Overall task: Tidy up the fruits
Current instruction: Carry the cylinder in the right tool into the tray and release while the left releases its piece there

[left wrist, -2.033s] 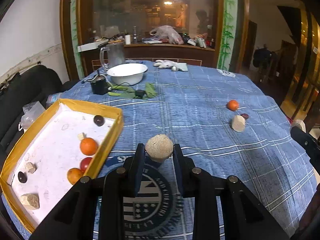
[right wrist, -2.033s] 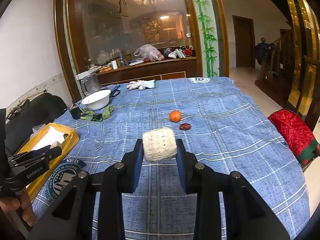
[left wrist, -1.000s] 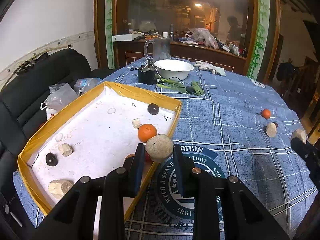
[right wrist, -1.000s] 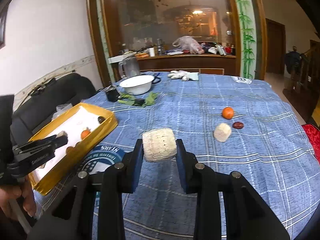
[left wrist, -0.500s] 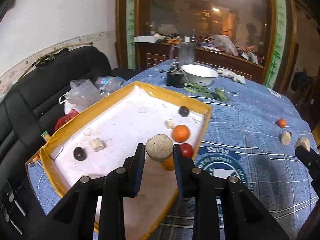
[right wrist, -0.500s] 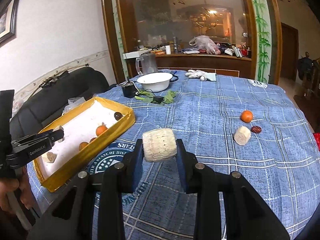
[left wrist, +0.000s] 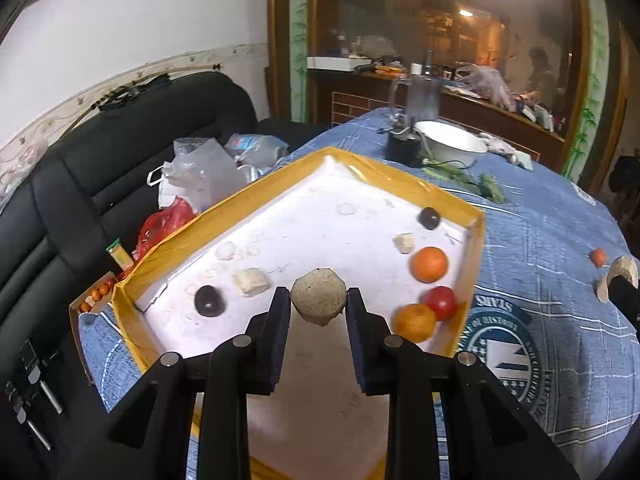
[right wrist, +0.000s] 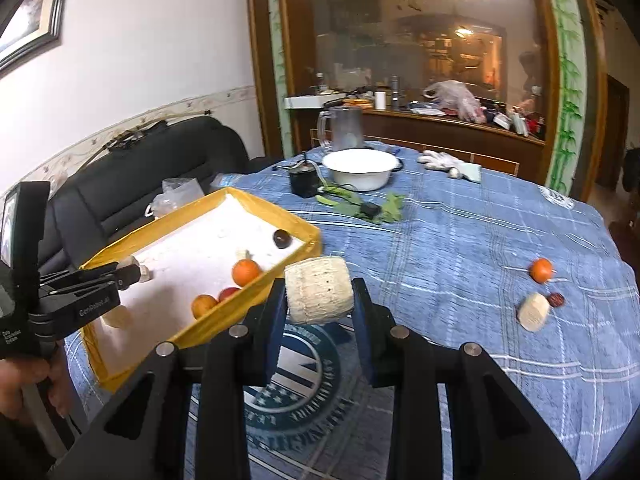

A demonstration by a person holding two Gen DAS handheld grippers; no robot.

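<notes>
Since half a second ago the left gripper has travelled further over the yellow tray, so the white tray floor now fills the space under its jaws, and the right gripper has swung closer to the tray's near corner.

Left jaws are clamped narrow on a round beige fruit piece, held above the tray floor and not touching it. Right jaws grip a pale cylindrical fruit chunk by its flat ends, held above the blue checked tablecloth just beside the tray's near wall.

Inside the tray, in the left wrist view, lie an orange, a red fruit touching a second orange, a dark round fruit near the far corner, another dark fruit, and two pale cut pieces. What these pale pieces are is hard to tell, possibly peeled fruit.

Out on the desk, well apart from the tray, the right wrist view shows a small orange, a pale chunk and a dark red date-like fruit just beside it. Farther back stand a white bowl, a clear jug, a small black box, green leaves and white gloves. A black sofa with plastic bags sits beside the desk.
</notes>
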